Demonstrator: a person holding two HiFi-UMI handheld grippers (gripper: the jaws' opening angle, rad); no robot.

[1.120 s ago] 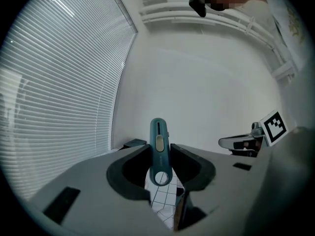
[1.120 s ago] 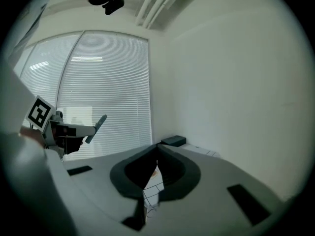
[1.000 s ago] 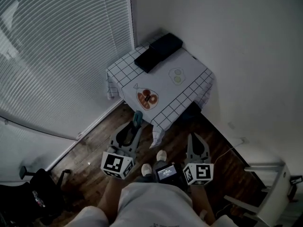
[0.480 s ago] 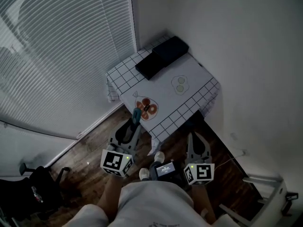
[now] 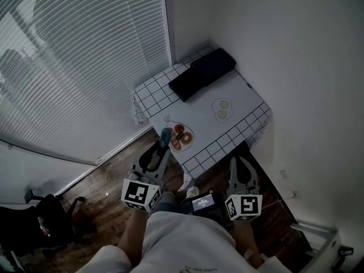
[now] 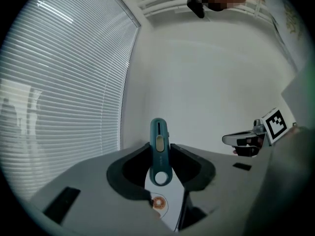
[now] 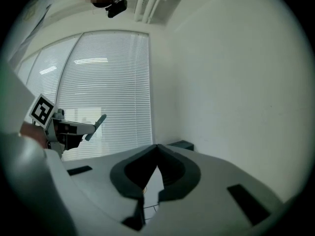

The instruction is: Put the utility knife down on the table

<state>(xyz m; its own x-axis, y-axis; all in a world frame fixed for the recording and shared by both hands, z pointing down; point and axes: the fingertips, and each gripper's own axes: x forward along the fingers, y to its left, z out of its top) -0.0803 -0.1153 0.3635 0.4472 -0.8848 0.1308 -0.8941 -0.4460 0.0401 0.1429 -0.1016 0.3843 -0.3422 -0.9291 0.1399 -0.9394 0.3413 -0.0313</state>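
Head view. Small table (image 5: 152,93) under a white cloth with a grid border, set in the corner between window blinds (image 5: 74,67) and a bare wall (image 5: 296,67). Two dark flat boxes (image 5: 203,74) at the table's far end, side by side and touching. Orange print (image 5: 181,137) close to the cloth's near edge, green print (image 5: 223,110) toward the wall side. Left gripper (image 5: 161,147) low over the wooden floor (image 5: 108,178), tips reaching the table's near edge. Teal utility knife (image 5: 165,136) sticking out of those tips, just beside the orange print, held clear of the tabletop. Right gripper (image 5: 239,162) by the table's near corner, well apart from the left gripper. Small lit screen (image 5: 203,202) at the person's waist, between the two marker cubes (image 5: 140,194).

Left gripper view. Jaws closed tight on the utility knife (image 6: 159,132), clamping it at mid-body. Knife upright, ringed end toward the camera, slider facing the lens, far end standing above the jaw tips. Strip of cloth with the orange print visible below, through the gap behind the tips. Right gripper at the right edge, marker cube showing.

Right gripper view. Jaws (image 7: 157,147) pressed together at the tips, nothing between them. Left gripper at the left edge, utility knife jutting out at a slant against the blinds. One dark box just beyond the jaw tips, against the wall.
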